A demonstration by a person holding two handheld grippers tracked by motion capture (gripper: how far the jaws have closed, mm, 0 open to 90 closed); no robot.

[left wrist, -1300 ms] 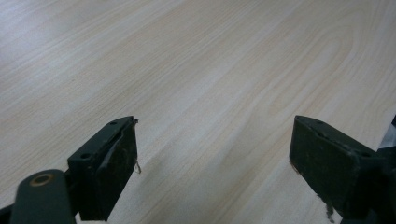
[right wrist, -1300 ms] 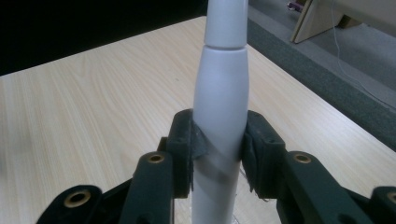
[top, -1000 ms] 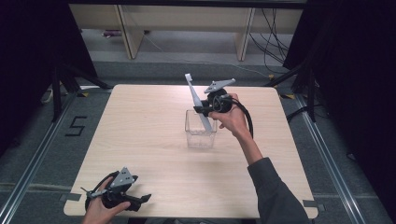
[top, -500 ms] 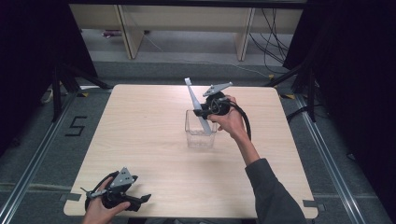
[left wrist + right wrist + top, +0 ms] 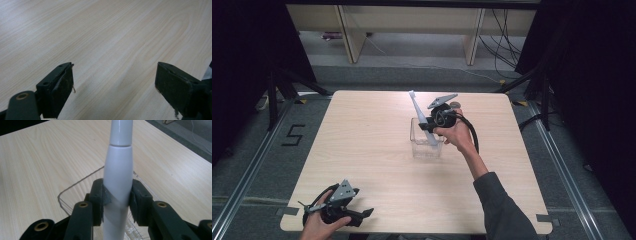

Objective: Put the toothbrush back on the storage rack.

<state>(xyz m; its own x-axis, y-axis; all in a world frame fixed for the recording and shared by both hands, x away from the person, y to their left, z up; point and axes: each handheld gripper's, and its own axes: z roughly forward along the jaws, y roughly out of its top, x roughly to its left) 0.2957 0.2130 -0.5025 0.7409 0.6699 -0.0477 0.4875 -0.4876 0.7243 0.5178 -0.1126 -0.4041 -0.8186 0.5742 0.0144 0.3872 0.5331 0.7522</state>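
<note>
The right gripper (image 5: 117, 200) is pinching a white electric toothbrush (image 5: 118, 177), its two black jaws pressed against either side of the thick handle. In the right gripper view the handle narrows into a slimmer neck that runs out of the top of the picture, and the rim of a clear plastic box (image 5: 75, 185) curves just under the jaws. The high view shows what that close view cuts off: the whole toothbrush (image 5: 422, 120) leans to the left, its lower end down inside the clear plastic box (image 5: 427, 149) and its thin head sticking up above the right gripper (image 5: 430, 125); the box stands near the middle of the light wooden bench (image 5: 362, 150). The same view shows the left gripper (image 5: 362, 216) at the near left corner of the bench, well apart from the box. The left gripper view shows its state plainly: the left gripper (image 5: 113, 92) has its jaws spread wide, with only bare bench (image 5: 105, 37) grain between them. On the grey floor left of the bench, the high view shows a dark mark that reads "5" (image 5: 294, 135).
</note>
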